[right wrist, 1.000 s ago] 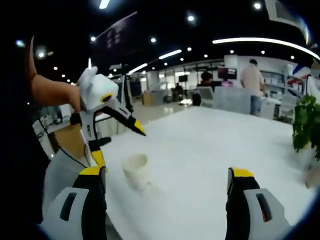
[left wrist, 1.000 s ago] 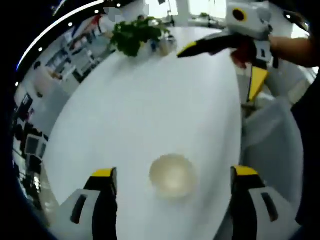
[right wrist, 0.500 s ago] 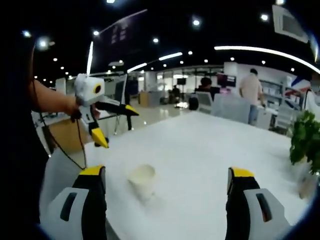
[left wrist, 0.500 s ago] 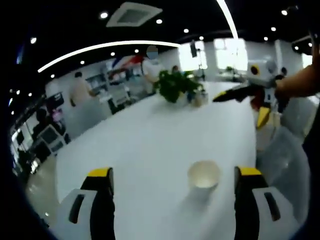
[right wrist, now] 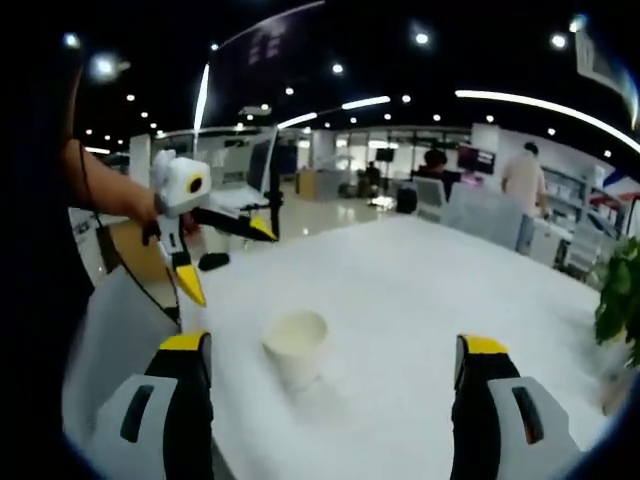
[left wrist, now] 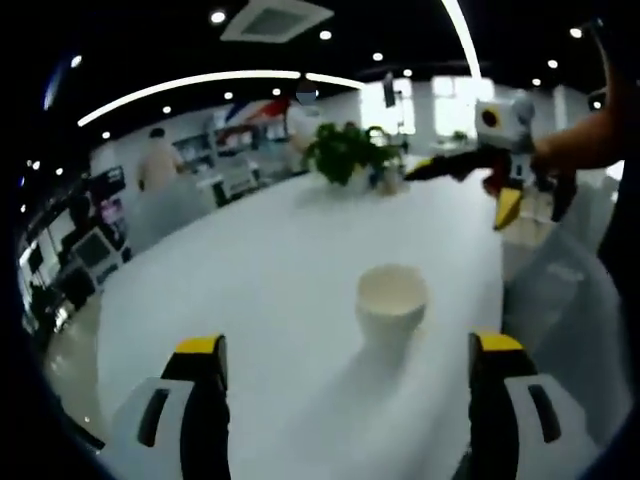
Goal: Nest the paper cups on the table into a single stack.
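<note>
A white paper cup (left wrist: 391,305) stands upright on the white table (left wrist: 260,270), mouth up. My left gripper (left wrist: 350,365) hangs open just short of it, the cup lying between and beyond its yellow-tipped jaws. In the right gripper view the same cup (right wrist: 295,345) sits ahead of my right gripper (right wrist: 330,365), which is open and holds nothing. The other gripper (left wrist: 475,165) shows at the upper right of the left gripper view, raised over the table edge with its jaws apart. In the right gripper view the left gripper (right wrist: 215,225) hovers at the left, held by a hand.
A potted green plant (left wrist: 345,155) and small items stand at the table's far end; the plant (right wrist: 620,300) also shows at the right edge. Office chairs, desks and people fill the room behind. The table edge (right wrist: 190,320) runs close on the left.
Both views have shifted with the hands. The left gripper has levelled out and come closer to the cup, which looks larger now. Both grippers stay open.
</note>
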{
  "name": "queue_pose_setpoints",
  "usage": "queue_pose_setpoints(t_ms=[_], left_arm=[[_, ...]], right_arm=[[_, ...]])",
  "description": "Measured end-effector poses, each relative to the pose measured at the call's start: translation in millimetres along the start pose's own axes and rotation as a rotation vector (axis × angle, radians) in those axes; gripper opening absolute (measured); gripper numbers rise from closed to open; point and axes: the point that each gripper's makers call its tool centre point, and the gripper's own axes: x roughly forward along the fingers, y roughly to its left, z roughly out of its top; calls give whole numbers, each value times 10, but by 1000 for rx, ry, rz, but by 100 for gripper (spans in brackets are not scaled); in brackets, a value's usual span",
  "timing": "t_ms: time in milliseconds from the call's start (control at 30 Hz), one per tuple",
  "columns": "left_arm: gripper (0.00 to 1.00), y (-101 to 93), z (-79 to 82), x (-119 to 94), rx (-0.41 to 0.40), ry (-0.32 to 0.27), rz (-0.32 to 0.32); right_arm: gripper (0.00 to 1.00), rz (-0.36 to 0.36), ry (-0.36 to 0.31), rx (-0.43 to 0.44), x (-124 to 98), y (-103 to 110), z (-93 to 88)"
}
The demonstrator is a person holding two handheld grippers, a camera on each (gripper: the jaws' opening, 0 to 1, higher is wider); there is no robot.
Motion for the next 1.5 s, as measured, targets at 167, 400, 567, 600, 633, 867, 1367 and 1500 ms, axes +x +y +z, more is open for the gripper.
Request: queue_pose_setpoints(t_ms=[167, 400, 567, 600, 633, 867, 1367, 1500], left_arm=[[99, -129, -121, 166, 25, 37, -55], [93, -387, -292, 427, 139, 99, -184], [85, -494, -375, 624, 189, 137, -250], [82, -503, -395, 652, 191, 145, -257], [79, -504, -418, 689, 195, 157, -265], [65, -522, -482, 794, 190, 181, -302], [39, -471, -492, 911, 189, 194, -304], [35, -461, -467, 951, 165, 186, -301]], right_arm=[[96, 35, 33, 6, 86, 39, -176], [84, 132, 135, -23, 200, 143, -508], [74, 173, 178, -32, 300, 140, -672], [73, 178, 182, -31, 315, 141, -690], [69, 192, 188, -30, 339, 152, -724], [57, 274, 261, -70, 473, 252, -930], [42, 321, 259, -90, 795, 347, -852], [36, 329, 254, -86, 886, 375, -854]])
